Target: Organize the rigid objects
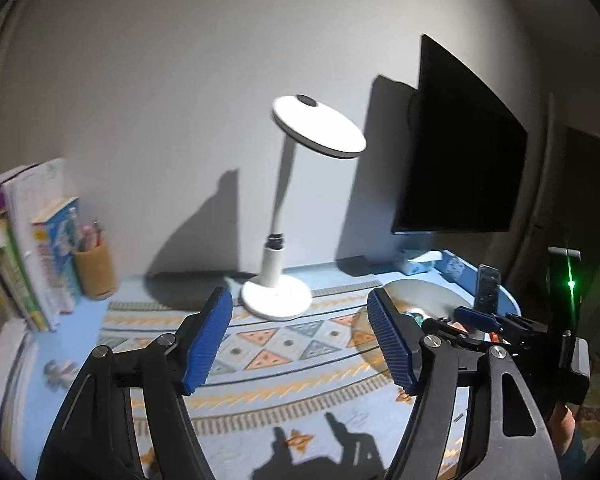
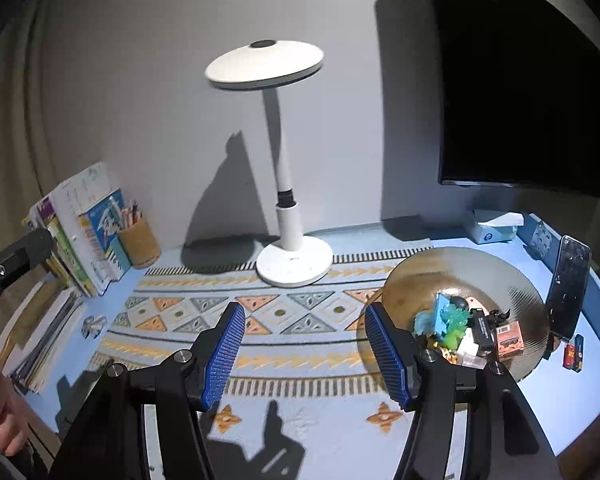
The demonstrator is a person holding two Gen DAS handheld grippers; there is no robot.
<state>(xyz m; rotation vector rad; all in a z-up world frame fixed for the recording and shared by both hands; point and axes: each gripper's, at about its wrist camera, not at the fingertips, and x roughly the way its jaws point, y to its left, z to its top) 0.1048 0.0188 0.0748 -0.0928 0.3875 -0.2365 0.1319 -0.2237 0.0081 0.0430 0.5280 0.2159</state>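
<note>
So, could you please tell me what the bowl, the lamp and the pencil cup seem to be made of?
Bowl: probably metal, brassy gold, with a sheen and fine concentric ridges on its rim. Lamp: likely white plastic or painted metal, smooth and matte, with a black collar on the stem. Pencil cup: looks like cork or kraft cardboard, dull tan and faintly speckled.

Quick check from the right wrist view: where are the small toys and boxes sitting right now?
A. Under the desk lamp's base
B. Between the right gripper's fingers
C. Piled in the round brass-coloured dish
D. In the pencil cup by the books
C. The small toys and boxes lie heaped in the round brass-coloured dish, to the right of the desk lamp; nothing is between the right gripper fingers.
</note>
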